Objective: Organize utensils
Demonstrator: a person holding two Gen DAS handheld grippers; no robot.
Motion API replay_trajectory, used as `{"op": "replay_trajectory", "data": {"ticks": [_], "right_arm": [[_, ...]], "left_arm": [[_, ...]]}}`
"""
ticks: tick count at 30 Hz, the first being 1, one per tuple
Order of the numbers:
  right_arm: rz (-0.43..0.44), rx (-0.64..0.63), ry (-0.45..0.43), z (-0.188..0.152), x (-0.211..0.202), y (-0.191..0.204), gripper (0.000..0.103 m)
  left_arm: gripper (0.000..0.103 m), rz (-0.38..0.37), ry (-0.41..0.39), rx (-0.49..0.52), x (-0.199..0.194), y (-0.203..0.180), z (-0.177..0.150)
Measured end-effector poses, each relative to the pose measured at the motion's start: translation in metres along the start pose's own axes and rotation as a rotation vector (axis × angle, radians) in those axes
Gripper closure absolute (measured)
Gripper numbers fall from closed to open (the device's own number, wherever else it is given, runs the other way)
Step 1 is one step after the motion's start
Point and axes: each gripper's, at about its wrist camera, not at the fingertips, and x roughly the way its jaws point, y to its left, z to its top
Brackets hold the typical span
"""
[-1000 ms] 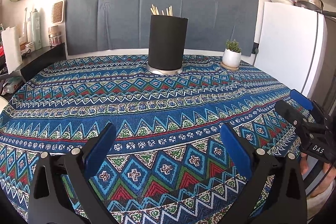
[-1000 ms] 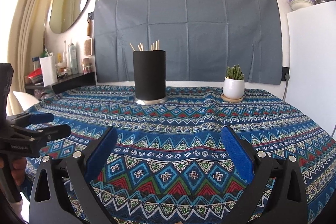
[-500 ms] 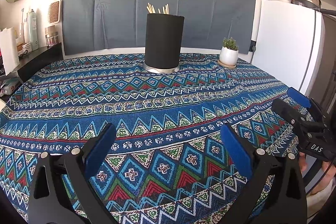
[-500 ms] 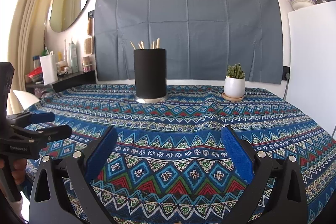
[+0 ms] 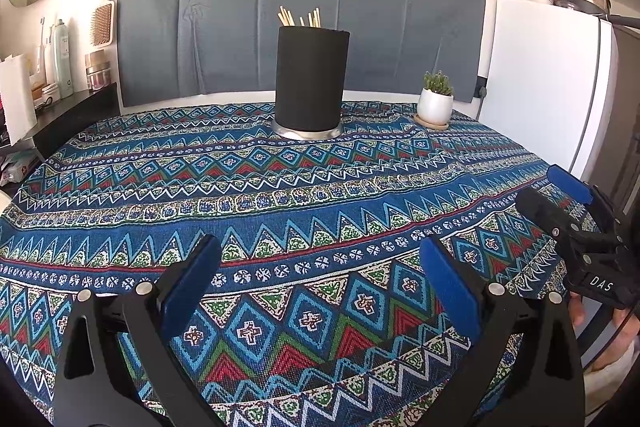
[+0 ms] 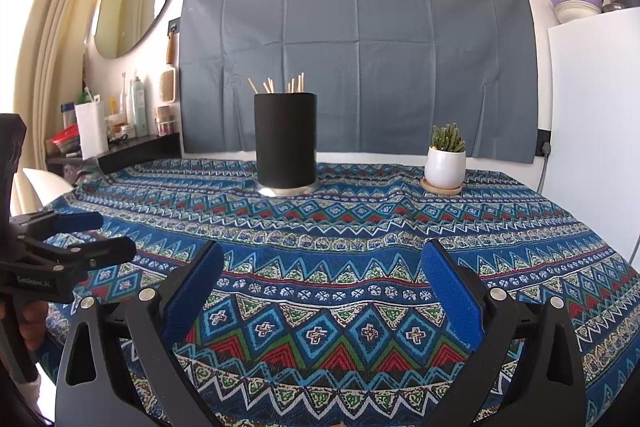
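The black holder [image 5: 311, 78] stands upright at the far middle of the counter [image 5: 280, 195], wooden sticks [image 6: 280, 85] poking above its rim; these look light, stiff and thin, best pinched near their tops. Left gripper [image 5: 320, 287] and right gripper [image 6: 322, 289] hover low near the counter's front edge, well short of the holder, jaws wide and empty.
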Motion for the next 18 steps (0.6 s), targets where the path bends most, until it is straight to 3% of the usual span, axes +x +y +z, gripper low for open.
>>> {"op": "replay_trajectory", "data": {"ticks": [18], "right_arm": [[-0.017, -0.022, -0.003, -0.0010, -0.0015, 0.0033, 0.008]], "left_arm": [[0.006, -0.004, 0.002, -0.002, 0.0003, 0.0016, 0.0005]]}}
